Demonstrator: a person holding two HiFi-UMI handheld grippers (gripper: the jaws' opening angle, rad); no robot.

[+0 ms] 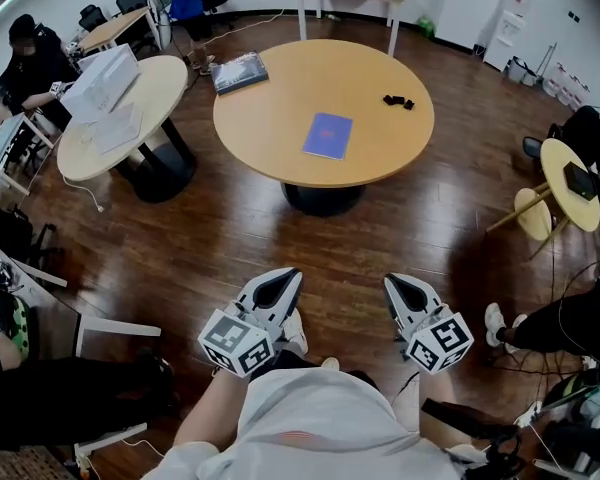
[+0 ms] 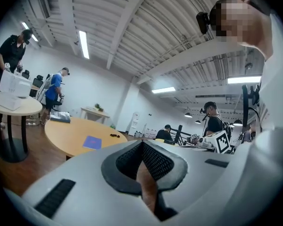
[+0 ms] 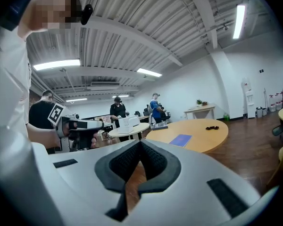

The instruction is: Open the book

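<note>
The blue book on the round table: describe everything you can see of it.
The blue book is thin, with a plain blue cover, closed and lying flat, slightly askew, near the middle of the round wooden table. Only the tabletop touches it; a small black object lies apart from it.

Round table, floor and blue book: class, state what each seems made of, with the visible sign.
Round table: probably light wood or laminate, matte; even tan top, no glare. Floor: dark wood-look planks, glossy; seams and reflections show. Blue book: likely paper with a smooth card cover; thin, flat.
</note>
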